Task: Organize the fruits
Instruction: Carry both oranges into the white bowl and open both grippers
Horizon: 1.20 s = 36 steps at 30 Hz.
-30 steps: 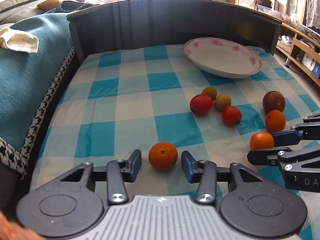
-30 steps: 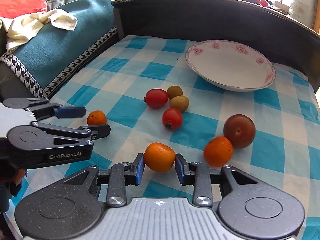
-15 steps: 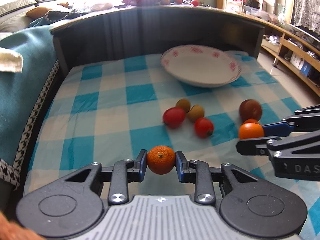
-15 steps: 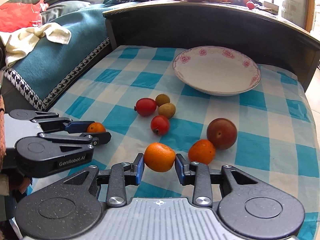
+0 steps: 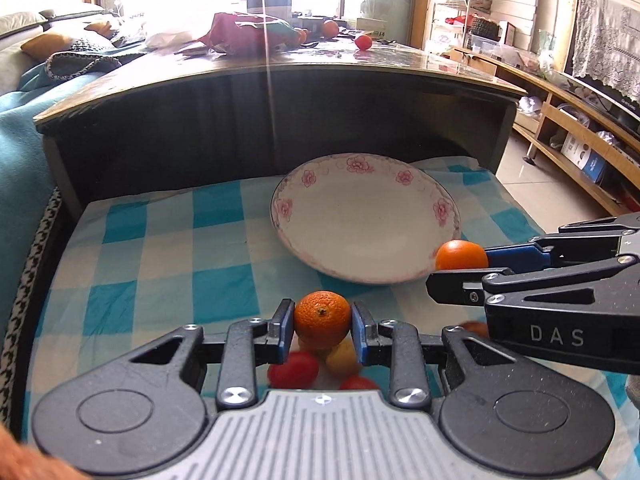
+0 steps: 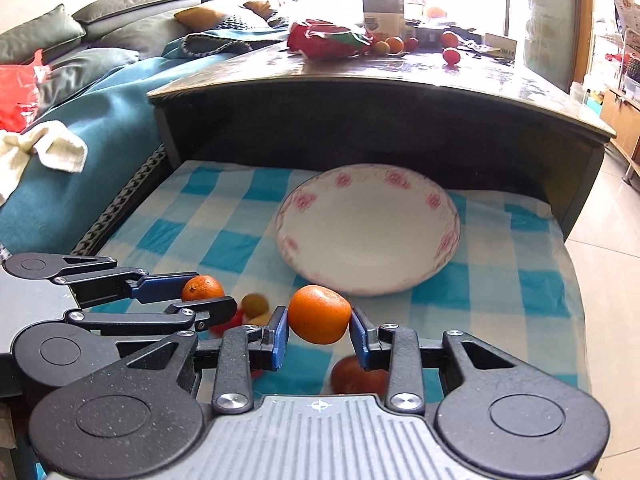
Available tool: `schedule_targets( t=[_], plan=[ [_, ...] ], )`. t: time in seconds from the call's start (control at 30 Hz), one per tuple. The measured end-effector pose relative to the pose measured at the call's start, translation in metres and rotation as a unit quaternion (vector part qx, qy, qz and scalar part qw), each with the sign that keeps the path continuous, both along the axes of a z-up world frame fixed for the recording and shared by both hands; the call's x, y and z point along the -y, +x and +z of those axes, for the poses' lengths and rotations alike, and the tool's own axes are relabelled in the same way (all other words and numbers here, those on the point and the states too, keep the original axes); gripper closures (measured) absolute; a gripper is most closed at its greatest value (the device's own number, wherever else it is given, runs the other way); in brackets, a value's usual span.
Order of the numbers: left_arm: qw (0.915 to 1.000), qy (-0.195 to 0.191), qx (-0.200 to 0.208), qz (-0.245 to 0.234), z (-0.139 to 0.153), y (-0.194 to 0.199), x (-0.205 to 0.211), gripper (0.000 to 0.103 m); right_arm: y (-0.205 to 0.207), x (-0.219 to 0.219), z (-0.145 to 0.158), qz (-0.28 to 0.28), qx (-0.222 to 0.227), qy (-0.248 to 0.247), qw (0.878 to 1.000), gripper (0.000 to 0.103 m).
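Observation:
My left gripper (image 5: 322, 330) is shut on an orange (image 5: 322, 319) and holds it above the blue checked cloth (image 5: 168, 264), in front of the white flowered bowl (image 5: 366, 224). My right gripper (image 6: 319, 334) is shut on a second orange (image 6: 319, 314), also lifted, near the bowl (image 6: 370, 226). In the left wrist view the right gripper (image 5: 460, 268) comes in from the right with its orange (image 5: 461, 255). In the right wrist view the left gripper (image 6: 200, 294) shows at left with its orange (image 6: 202, 288). Red tomatoes (image 5: 294, 370) and small yellow-green fruits (image 6: 256, 303) lie below the fingers, partly hidden.
A dark reddish fruit (image 6: 356, 376) lies under my right gripper. A dark wooden wall (image 5: 260, 120) stands behind the bowl, under a cluttered tabletop (image 6: 400, 64). A teal blanket (image 6: 92, 140) covers the sofa at left. Tiled floor (image 6: 608, 260) lies to the right.
Both grippers have lifted their oranges and moved forward toward the bowl, which now looks nearer. The left gripper closed on its orange one second ago. The loose fruits now lie below the fingers.

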<state>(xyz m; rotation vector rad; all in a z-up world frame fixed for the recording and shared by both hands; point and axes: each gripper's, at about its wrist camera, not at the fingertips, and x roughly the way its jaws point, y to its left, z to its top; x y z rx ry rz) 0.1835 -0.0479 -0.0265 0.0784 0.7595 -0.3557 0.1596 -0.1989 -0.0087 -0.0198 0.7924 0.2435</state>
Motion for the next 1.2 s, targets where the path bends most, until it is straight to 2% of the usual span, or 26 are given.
schedule_targets(
  t=[0.33, 0.53, 0.87, 1.2],
  plan=[
    [0.9994, 0.022, 0.015, -0.022, -0.004, 0.039, 0.030, 0.064, 0.047, 0.021, -0.009, -0.018, 0.003, -0.015, 1.000, 0.076],
    [0.9995, 0.022, 0.007, -0.021, -0.012, 0.052, 0.031, 0.064, 0.064, 0.029, -0.018, -0.023, -0.001, -0.015, 1.000, 0.076],
    [0.9996, 0.017, 0.012, -0.018, -0.018, 0.059, 0.032, 0.064, 0.079, 0.029, -0.030, -0.026, -0.012, -0.018, 0.999, 0.074],
    [0.9997, 0.014, 0.014, -0.013, -0.016, 0.060, 0.030, 0.056, 0.083, 0.034, -0.030, -0.038, -0.007, -0.006, 0.999, 0.071]
  ],
)
